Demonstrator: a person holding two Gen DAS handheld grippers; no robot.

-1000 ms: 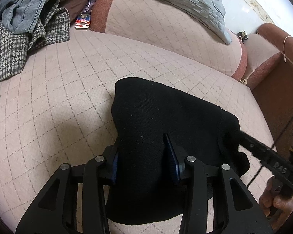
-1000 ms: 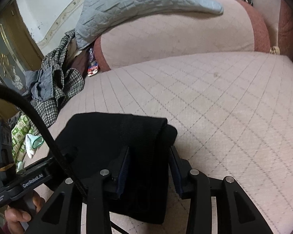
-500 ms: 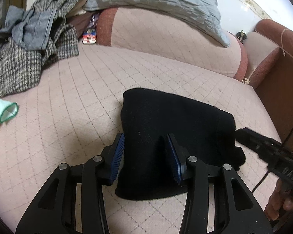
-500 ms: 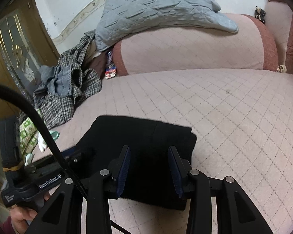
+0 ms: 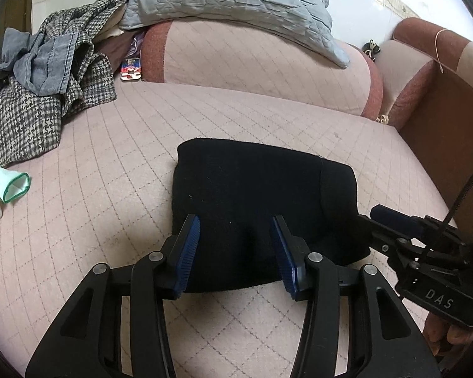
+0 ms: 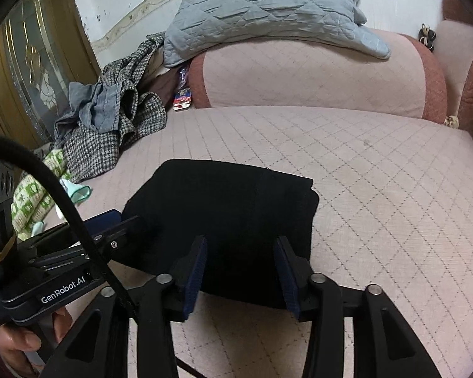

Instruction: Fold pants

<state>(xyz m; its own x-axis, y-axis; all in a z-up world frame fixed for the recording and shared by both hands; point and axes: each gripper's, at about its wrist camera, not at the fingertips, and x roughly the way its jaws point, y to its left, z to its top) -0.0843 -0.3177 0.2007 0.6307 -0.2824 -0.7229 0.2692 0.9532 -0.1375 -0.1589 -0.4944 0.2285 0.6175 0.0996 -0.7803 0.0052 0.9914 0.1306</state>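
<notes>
I saw the black pants point(image 5: 261, 208) lying folded into a compact bundle on the pink quilted sofa seat point(image 5: 110, 163). My left gripper point(image 5: 236, 249) and right gripper point(image 6: 241, 267) both hung spread wide above its near edge, gripping nothing.

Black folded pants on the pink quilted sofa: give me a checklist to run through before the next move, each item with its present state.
1. Black folded pants lie flat in a compact bundle on the pink quilted sofa seat: ok.
2. Left gripper open, clamping no cloth: ok.
3. Right gripper open, clamping no cloth: ok.
4. Edges aligned on the bundle's far side: cannot tell.
5. Houndstooth coat pile apart from the pants: ok.
6. White glove with green cuff apart from the pants: ok.
</notes>
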